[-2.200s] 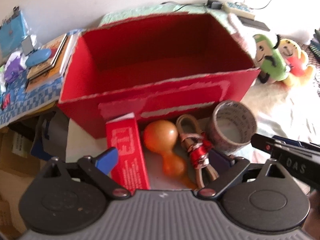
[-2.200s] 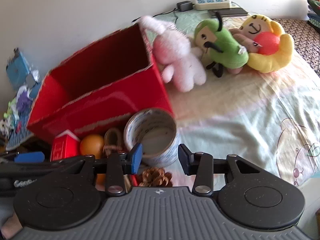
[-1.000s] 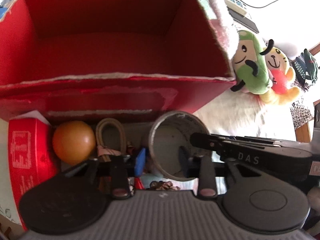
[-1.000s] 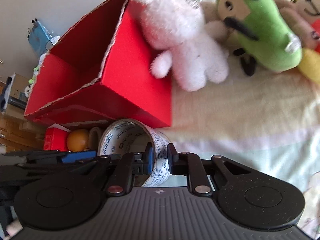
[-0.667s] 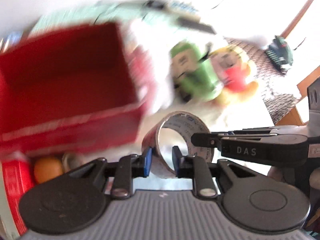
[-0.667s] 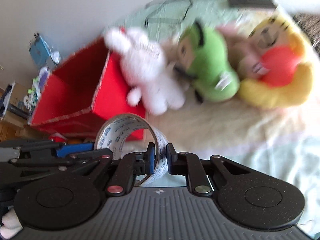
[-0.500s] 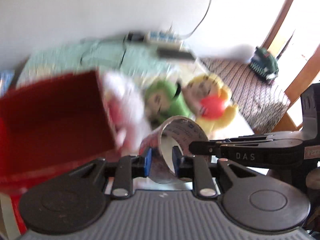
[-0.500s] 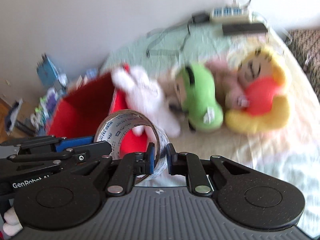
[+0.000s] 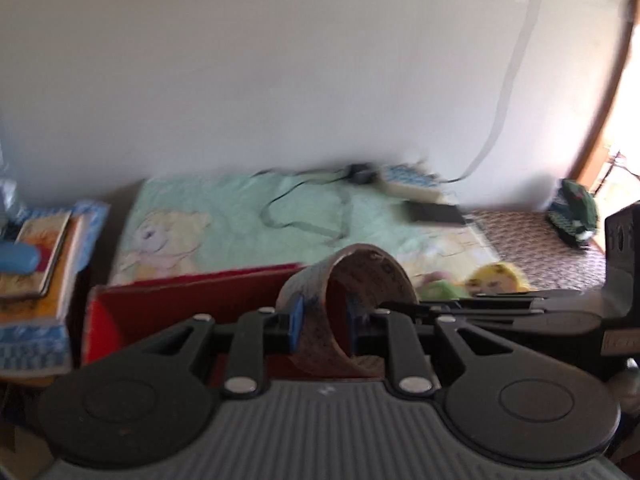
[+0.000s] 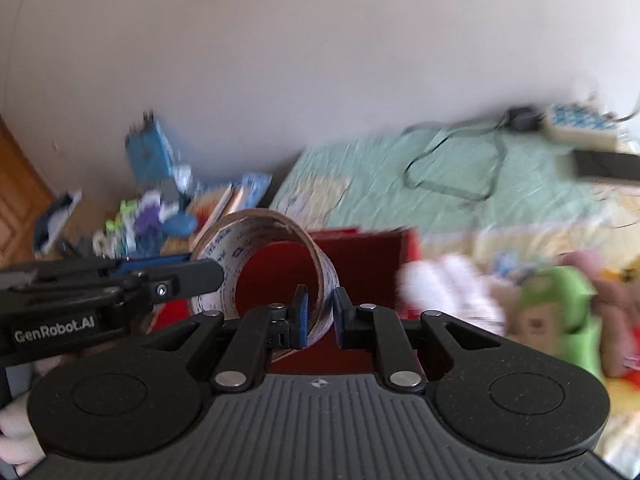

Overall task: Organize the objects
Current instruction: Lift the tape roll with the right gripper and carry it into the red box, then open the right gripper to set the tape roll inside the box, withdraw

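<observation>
Both grippers hold one printed roll of packing tape in the air above the open red box. My left gripper is shut on the roll's left wall. My right gripper is shut on the right wall of the tape roll. The red box shows behind and below the roll in the right wrist view. The left gripper's fingers reach in from the left there. The box floor is hidden.
Plush toys, white and green, lie right of the box on the bed. A power strip and cable lie at the bed's back. Books and small clutter sit on a stand to the left.
Both grippers closed on the tape roll and lifted it from in front of the box to above it. The views tilted up toward the wall.
</observation>
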